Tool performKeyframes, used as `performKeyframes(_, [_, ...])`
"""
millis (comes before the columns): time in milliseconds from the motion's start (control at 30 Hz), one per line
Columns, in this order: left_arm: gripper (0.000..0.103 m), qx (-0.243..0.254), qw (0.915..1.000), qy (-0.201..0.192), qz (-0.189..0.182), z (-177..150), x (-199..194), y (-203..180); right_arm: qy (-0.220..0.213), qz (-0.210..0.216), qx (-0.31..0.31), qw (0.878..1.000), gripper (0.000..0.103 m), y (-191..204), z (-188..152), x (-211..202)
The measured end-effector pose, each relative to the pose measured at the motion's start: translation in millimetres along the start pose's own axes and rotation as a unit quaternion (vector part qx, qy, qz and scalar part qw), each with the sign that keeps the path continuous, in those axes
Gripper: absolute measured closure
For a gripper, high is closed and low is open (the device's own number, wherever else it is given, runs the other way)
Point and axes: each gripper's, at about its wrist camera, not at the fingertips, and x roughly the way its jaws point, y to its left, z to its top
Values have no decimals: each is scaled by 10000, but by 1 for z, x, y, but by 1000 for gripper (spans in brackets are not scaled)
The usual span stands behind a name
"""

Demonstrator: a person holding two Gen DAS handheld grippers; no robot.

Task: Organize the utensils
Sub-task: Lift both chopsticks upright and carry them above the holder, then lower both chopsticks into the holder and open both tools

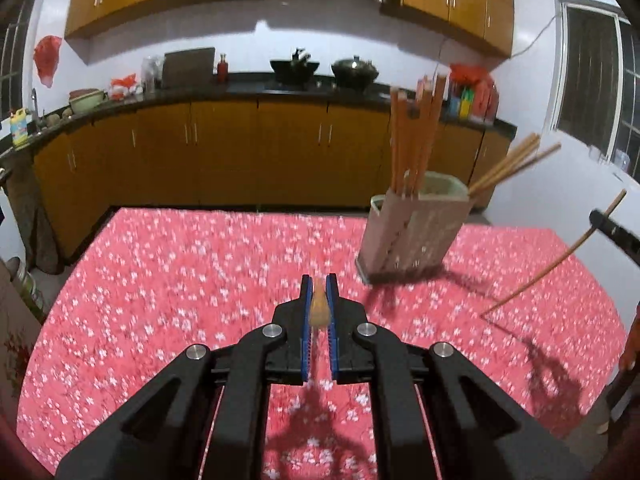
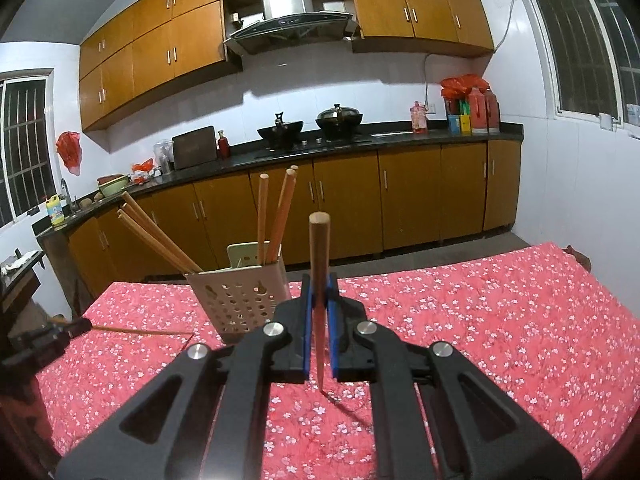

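A beige perforated utensil holder (image 1: 412, 232) stands on the red floral tablecloth (image 1: 180, 272) with several wooden chopsticks (image 1: 416, 136) in it; it also shows in the right wrist view (image 2: 240, 292). My left gripper (image 1: 319, 284) is shut on a wooden chopstick (image 1: 319, 308), seen end-on, left of and nearer than the holder. My right gripper (image 2: 319, 284) is shut on a wooden chopstick (image 2: 319, 256) held near upright, tip touching the cloth, just right of the holder. That chopstick (image 1: 560, 264) appears at the right in the left wrist view.
The table's far edge (image 1: 240, 210) faces a kitchen counter (image 2: 360, 140) with woks, bottles and wooden cabinets. The left gripper with its chopstick (image 2: 132, 331) sits at the left of the right wrist view.
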Motion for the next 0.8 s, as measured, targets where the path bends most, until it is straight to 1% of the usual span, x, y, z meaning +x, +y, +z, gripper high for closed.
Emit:
performKeyframes(67, [96,-54,10000,-51,-57,6,-2,-1,-10,32,-19,10000,95,2,2,-1])
performKeyframes(200, [96,-18,9996,-254,-154,24,-13,-7,-210,184,-13,9996,95,7,16,-8])
performKeyframes(300, [96,13,9986,-463,-248,39,-23,-13,-474,372,12,9982,95,11,34,-19])
performKeyframes(400, [96,78,9966,-751,-339,56,-37,-23,-803,590,64,9950,95,16,54,-32])
performKeyframes(600, [96,168,9900,-1309,-502,84,-54,-47,-1305,812,64,9881,95,28,83,-43])
performKeyframes(800, [96,75,9800,-1917,-534,115,-58,-70,-1689,863,-21,9818,95,44,103,-34])
